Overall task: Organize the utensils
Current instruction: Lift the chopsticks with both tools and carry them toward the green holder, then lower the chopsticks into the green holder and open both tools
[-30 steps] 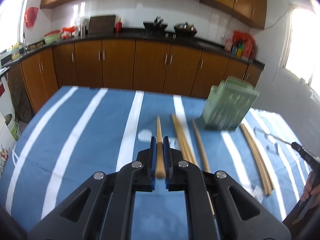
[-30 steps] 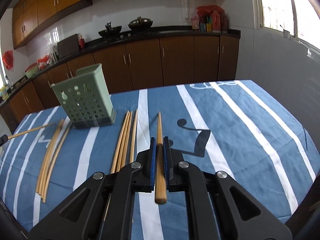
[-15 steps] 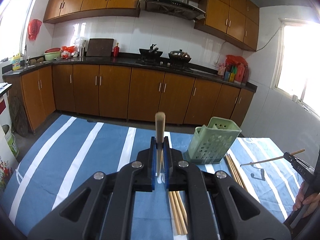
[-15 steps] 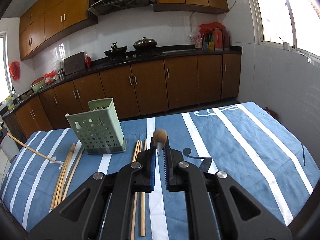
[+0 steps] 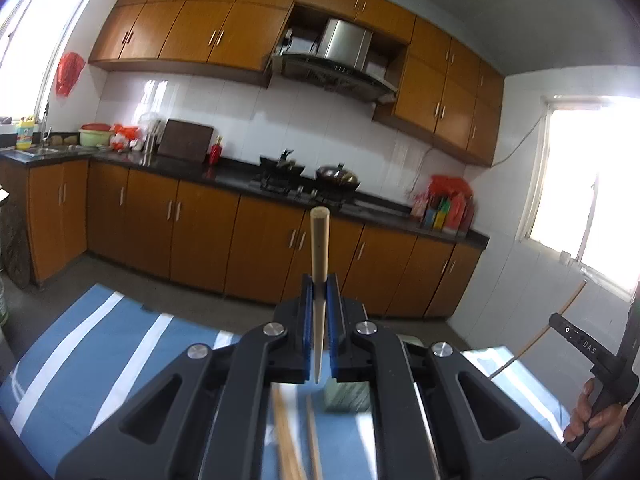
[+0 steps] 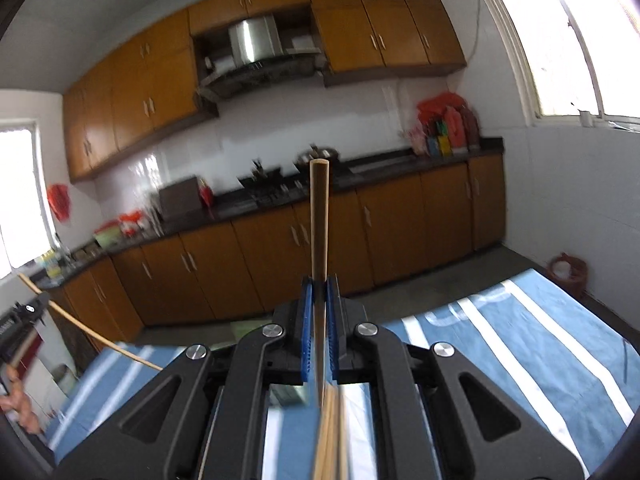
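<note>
Since a second earlier both chopsticks had swung from flat to upright, the left gripper clamped on its chopstick and the right gripper on its chopstick, likely readied for the green holder below.

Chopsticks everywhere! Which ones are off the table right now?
Two: the chopstick clamped in the left gripper and the chopstick clamped in the right gripper. Both point upward; the loose chopsticks lie flat on the tablecloth.
</note>
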